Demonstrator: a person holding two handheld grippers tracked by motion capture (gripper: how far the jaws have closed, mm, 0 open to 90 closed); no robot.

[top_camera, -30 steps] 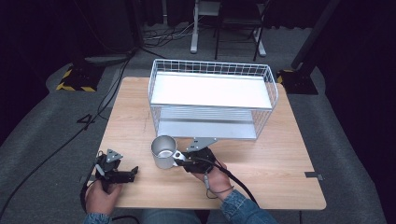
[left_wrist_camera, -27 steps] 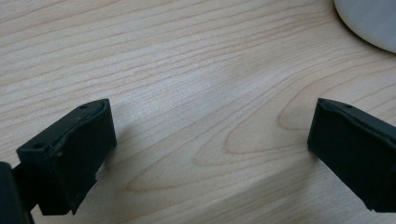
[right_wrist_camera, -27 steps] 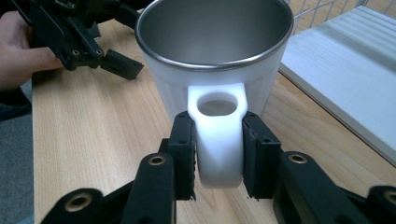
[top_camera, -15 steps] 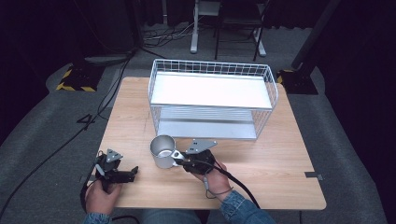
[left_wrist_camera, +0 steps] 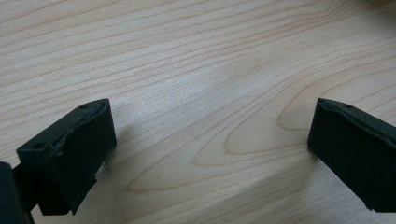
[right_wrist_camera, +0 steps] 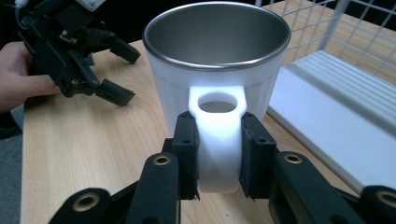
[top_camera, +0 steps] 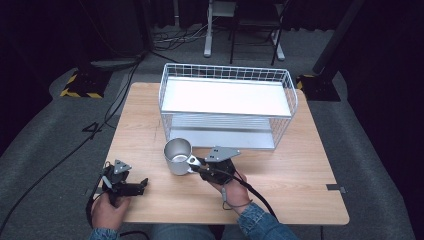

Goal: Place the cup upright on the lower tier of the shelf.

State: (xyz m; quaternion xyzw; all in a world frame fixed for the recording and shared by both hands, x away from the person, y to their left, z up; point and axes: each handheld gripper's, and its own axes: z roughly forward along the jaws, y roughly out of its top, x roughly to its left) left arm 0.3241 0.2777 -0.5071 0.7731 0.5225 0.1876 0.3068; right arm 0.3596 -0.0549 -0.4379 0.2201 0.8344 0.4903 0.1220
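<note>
The cup (right_wrist_camera: 217,60) carries no readable writing or brand on the side facing the right gripper view, though its far side is hidden. It stands upright on the table (top_camera: 300,170), mouth up, just before the wire rack (top_camera: 227,107), handle (right_wrist_camera: 218,140) toward the right gripper (right_wrist_camera: 218,156), whose jaws clamp that handle. The left gripper (left_wrist_camera: 210,144) rests with jaws apart over bare wood.
</note>
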